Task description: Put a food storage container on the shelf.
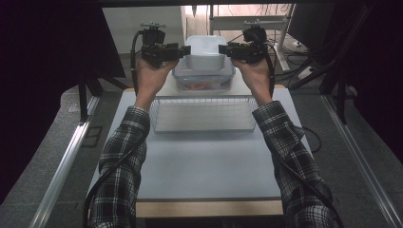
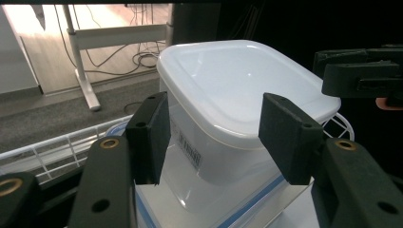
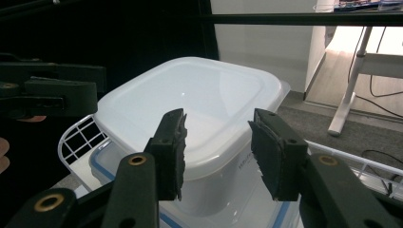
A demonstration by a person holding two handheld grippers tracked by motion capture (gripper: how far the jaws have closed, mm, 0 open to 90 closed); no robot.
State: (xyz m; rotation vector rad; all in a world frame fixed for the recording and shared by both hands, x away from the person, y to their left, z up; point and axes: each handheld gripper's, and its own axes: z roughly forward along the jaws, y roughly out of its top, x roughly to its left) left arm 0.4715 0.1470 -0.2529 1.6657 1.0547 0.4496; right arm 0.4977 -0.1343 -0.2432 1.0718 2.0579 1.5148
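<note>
container: white lidded square plastic container (image 1: 205, 53) is sitting on a clear blue-rimmed box (image 1: 203, 80), behind a white wire basket (image 1: 203, 114) on the tabletop (image 1: 204, 161)
left gripper (image 1: 186, 50): jaws are standing apart, flanking its corner, not pressing
right gripper (image 1: 222, 49): likewise standing apart, gripping nothing

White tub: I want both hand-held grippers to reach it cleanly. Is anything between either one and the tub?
Nothing visible. The left hand-held gripper and right hand-held gripper flank the white tub with open jaws, and only air lies between. The tub sits on a clear box.
</note>
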